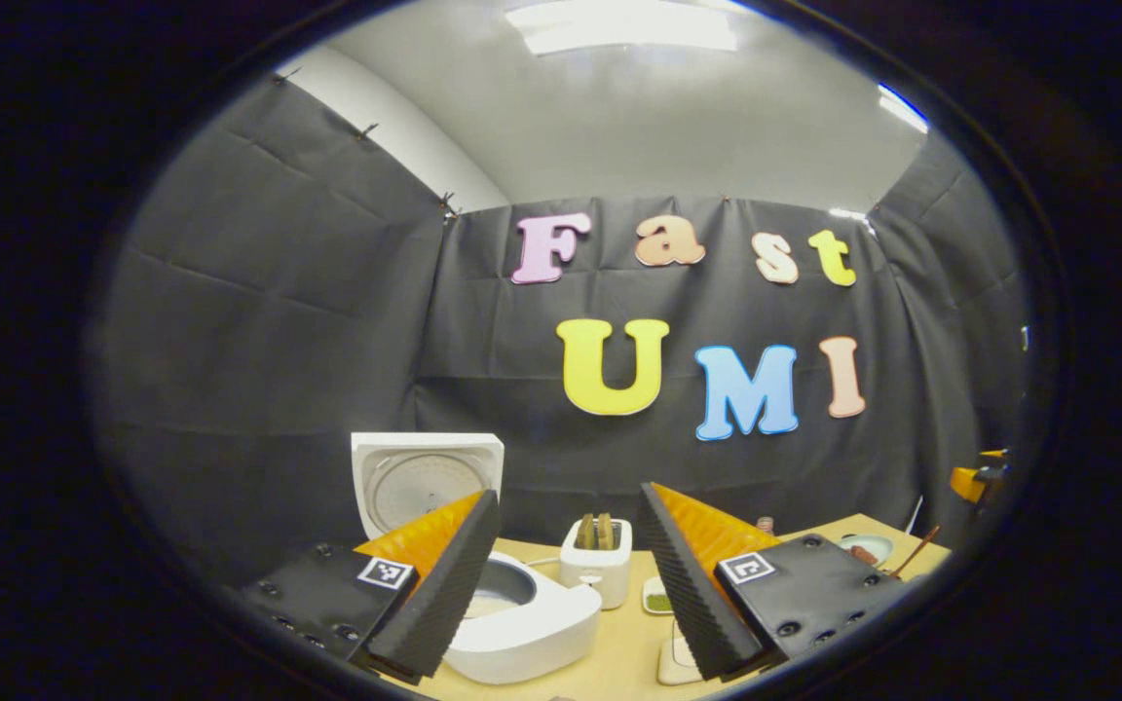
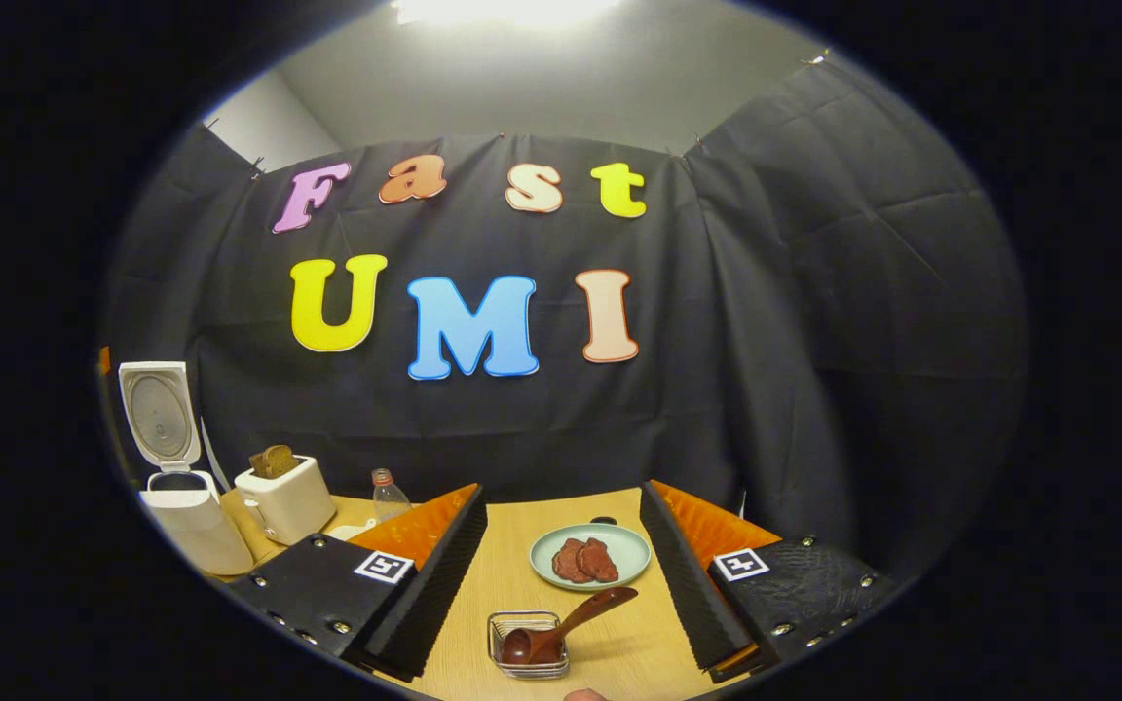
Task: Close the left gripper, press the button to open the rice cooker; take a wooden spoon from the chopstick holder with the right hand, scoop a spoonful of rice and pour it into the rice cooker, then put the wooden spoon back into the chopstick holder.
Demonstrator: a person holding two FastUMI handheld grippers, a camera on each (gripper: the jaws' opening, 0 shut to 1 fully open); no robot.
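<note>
The white rice cooker (image 1: 532,623) stands open just past my left finger, its lid (image 1: 425,482) raised upright. My left gripper (image 1: 569,492) is open above the table with nothing between its fingers. In the right gripper view the cooker (image 2: 186,526) is far left. A dark wooden spoon (image 2: 566,628) lies with its bowl in a small wire holder (image 2: 522,616) and its handle leaning out to the right. My right gripper (image 2: 562,489) is open, with the spoon and holder low between its fingers, untouched.
A white toaster (image 1: 598,565) holding bread stands right of the cooker, with a small green dish (image 1: 658,601) beside it. A pale plate (image 2: 631,545) with meat slices lies beyond the holder. A clear bottle (image 2: 388,495) stands near the toaster (image 2: 283,497).
</note>
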